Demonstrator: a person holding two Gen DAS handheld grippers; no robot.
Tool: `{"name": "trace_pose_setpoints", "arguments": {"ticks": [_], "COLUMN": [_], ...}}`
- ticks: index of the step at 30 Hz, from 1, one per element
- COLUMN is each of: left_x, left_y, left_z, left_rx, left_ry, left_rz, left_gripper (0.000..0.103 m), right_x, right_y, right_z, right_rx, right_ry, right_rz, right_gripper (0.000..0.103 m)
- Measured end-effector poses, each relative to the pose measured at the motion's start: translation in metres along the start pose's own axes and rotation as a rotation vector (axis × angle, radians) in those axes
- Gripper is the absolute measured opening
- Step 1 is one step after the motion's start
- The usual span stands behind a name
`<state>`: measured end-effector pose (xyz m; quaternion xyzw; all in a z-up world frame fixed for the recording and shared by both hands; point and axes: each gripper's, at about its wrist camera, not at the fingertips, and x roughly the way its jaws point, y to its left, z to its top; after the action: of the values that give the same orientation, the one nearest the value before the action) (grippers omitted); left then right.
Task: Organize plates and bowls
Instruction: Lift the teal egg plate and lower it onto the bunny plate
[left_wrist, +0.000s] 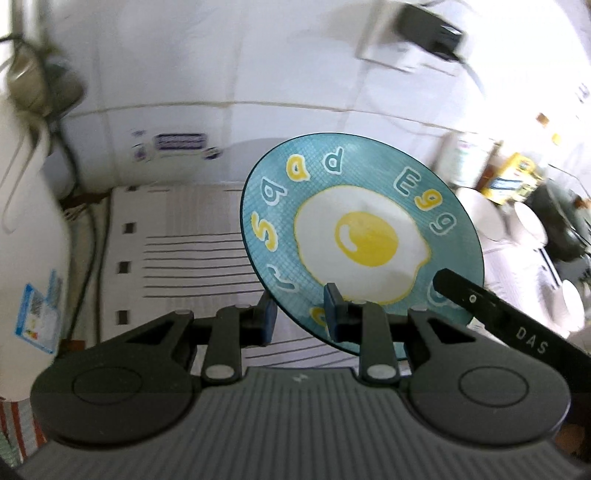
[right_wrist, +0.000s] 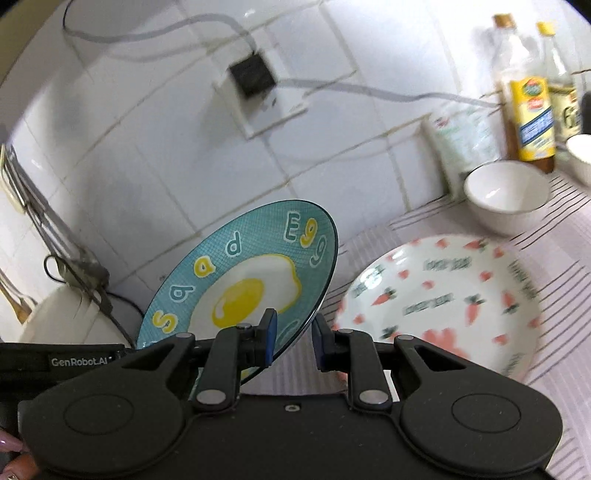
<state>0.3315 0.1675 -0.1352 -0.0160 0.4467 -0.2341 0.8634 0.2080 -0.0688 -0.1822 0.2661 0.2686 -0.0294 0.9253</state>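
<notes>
Through my left wrist view, my left tongs (left_wrist: 300, 314) are clamped on the near rim of the teal fried-egg plate (left_wrist: 364, 236), one blue pad behind the rim and one on its face, so the plate is lifted off the striped cloth (left_wrist: 177, 251) and tilts up toward one o'clock. It is glazed ceramic, shallow and round, with a fine cross-hatch print, a glossy yolk and raised-looking letters. At four o'clock the black body of my right tongs (left_wrist: 491, 317) crosses its edge. White bowls (left_wrist: 528, 221) sit blurred at three o'clock. Through my right wrist view, the right tongs (right_wrist: 293, 332) stand partly open, with the plate's (right_wrist: 240, 284) lower rim between the pads; I cannot tell whether either pad touches it, and they hold nothing that I can see. At three o'clock lies the carrot-print plate (right_wrist: 443, 295), white, deeper, glossy, flat on the cloth; a plain white bowl (right_wrist: 506, 195) sits at one o'clock near an oil bottle (right_wrist: 532, 110) by the tiled wall (right_wrist: 147, 129). I judge the step to be carrying the egg plate to stack it, probably with the carrot plate. Next I would need to level it and lower it gently, since glaze on glaze slides.
</notes>
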Motion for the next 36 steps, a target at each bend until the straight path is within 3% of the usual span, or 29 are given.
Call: {"name": "trace_pose_setpoints", "arguments": {"ticks": [8, 16, 29, 33, 36], "left_x": [0.012, 0.042, 0.091, 0.098, 0.101], "left_y": [-0.052, -0.08, -0.094, -0.096, -0.099], "left_z": [-0.001, -0.016, -0.019, -0.013, -0.009], "left_rx": [0.088, 0.122, 0.106, 0.07, 0.065], "left_ry": [0.021, 0.112, 0.271, 0.333, 0.36], "left_rz": [-0.092, -0.143, -0.121, -0.117, -0.094], "left_gripper": [0.025, 0.025, 0.025, 0.025, 0.025], "right_x": [-0.032, -0.041, -0.018, -0.018, -0.014], "right_y": [-0.044, -0.08, -0.123, -0.128, -0.118], "right_z": [0.01, -0.002, -0.017, -0.011, -0.005], "right_rx": [0.015, 0.067, 0.174, 0.263, 0.209], "right_ry": [-0.041, -0.006, 0.07, 0.098, 0.145], "right_rz": [-0.056, -0.123, -0.155, -0.164, -0.21], "right_gripper": [0.024, 0.024, 0.024, 0.025, 0.025]}}
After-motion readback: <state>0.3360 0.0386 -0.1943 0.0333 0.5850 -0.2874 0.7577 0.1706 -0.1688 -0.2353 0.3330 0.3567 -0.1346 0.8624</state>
